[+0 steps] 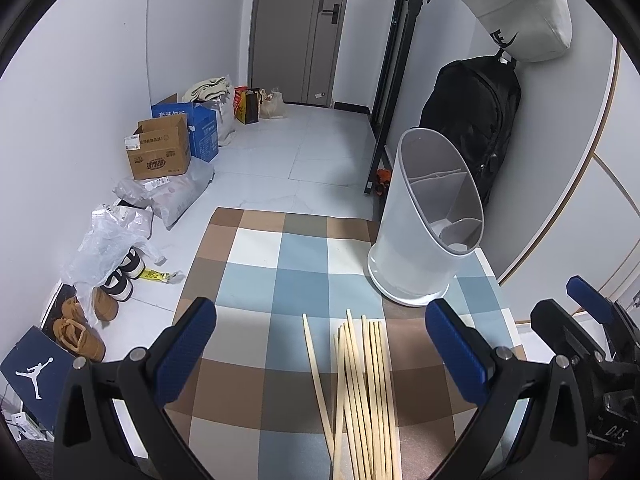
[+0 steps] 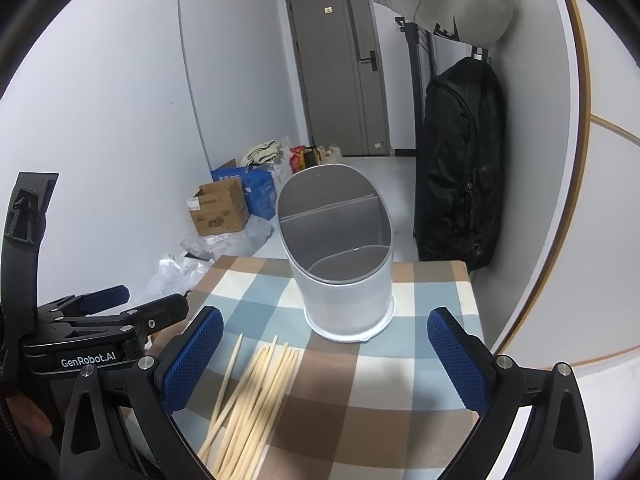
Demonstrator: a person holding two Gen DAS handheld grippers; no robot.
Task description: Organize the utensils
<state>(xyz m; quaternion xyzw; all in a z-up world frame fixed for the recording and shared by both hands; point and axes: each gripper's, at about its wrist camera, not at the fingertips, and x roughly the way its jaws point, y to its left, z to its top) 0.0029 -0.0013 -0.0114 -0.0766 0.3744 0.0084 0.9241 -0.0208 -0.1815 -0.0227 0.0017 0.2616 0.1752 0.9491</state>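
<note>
**Both claws open over the chopsticks, holder waiting empty**

My left claw (image 1: 320, 344) hangs wide open with nothing in it, its blue pads (image 1: 186, 344) spread to either side of the loose bundle of chopsticks (image 1: 360, 392). My right claw (image 2: 326, 354) is just as wide and just as empty, with the same chopsticks (image 2: 256, 392) lying toward its left pad, fanned at their far tips. In the left view the right claw (image 1: 576, 312) shows at the edge, beside the holder; in the right view the left claw (image 2: 132, 304) sits on the far side of the sticks from the holder.

The white holder (image 1: 430, 224) stands upright just beyond the chopstick tips on the checked tablecloth (image 1: 280, 264), near the cloth's right edge. Its slanted mouth faces me, and the dividers inside split it into compartments, all of which look empty from here (image 2: 340, 240).

As I judge it, the step in hand is the first pick. I would take only a few sticks, gripping near the middle so they stay level, and close squarely across them; the one stick lying apart on the side away from the holder may roll off the pads. Before lowering, I would tip them upright over the tall rear compartment, since a slanted entry could catch the rim and topple the light holder.
</note>
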